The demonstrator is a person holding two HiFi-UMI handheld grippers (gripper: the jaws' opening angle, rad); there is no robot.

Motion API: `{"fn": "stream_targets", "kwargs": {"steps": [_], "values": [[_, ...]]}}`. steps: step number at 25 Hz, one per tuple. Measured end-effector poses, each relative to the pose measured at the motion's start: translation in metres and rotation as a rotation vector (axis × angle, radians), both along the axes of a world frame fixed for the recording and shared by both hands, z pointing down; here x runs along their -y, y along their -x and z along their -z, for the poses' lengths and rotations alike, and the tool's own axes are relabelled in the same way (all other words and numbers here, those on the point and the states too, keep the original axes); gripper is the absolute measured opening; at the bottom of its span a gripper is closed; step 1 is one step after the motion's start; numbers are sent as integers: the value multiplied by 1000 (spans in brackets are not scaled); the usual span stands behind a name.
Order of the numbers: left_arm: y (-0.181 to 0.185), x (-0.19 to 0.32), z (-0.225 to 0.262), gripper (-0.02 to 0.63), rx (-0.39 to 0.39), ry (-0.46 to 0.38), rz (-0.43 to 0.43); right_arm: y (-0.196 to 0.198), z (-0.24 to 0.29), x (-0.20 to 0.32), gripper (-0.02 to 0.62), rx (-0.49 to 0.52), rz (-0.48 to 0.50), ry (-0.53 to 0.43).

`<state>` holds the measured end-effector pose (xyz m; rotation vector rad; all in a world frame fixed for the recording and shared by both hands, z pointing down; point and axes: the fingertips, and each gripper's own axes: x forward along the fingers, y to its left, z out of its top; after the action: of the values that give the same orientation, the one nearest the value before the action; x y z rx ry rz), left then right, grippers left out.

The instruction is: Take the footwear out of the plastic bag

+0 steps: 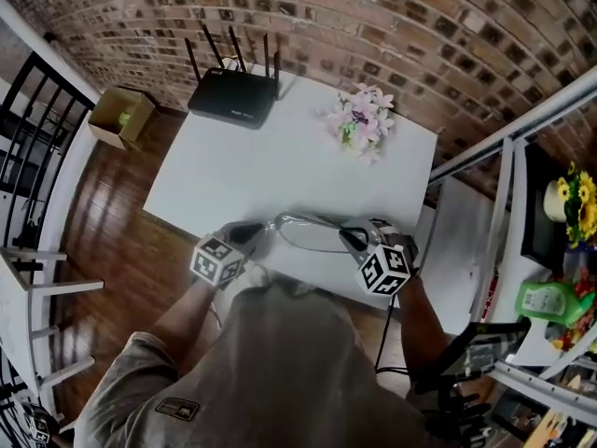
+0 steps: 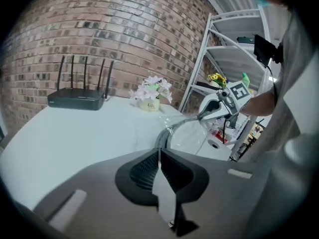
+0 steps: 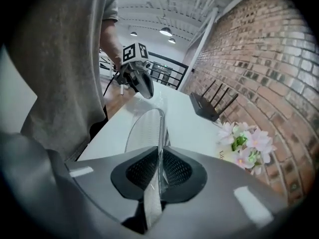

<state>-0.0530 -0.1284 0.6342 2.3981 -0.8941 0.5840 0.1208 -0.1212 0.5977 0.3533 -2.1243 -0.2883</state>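
Opening step: left gripper (image 1: 250, 232) and right gripper (image 1: 353, 240) jaws clench the plastic bag (image 1: 308, 234); next, probably spread its mouth to free the footwear (image 3: 143, 132).

Middle of counter (image 1: 252, 175) open for passage; router (image 1: 233, 96) blocks far left edge, flowers (image 1: 359, 119) far right, plastic bag (image 1: 308, 231) spans near edge; shelf rack (image 1: 508, 157) flanks right.

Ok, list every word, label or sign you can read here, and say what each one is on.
"Life": on the flower pot, seen in the left gripper view.
Router: small pale logo, too small to read.
Green bottle: label blurred.
Shirt patch: unreadable.
Left cube, right cube: square markers only, no words.
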Motion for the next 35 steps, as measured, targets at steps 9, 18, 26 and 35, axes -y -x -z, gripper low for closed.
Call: {"fn": "stream_targets", "kwargs": {"steps": [9, 18, 26, 35], "values": [[-4, 1, -17, 173, 38, -24, -220, 18, 8, -13, 32, 17, -70, -48], [-19, 2, -18, 199, 8, -39, -342, 29, 15, -22, 26, 62, -92, -35], [-18, 8, -15, 163, 12, -67, -353, 32, 16, -23, 21, 71, -81, -7], [-9, 5, -11, 92, 25, -94, -386, 29, 15, -18, 28, 45, -88, 26]]}}
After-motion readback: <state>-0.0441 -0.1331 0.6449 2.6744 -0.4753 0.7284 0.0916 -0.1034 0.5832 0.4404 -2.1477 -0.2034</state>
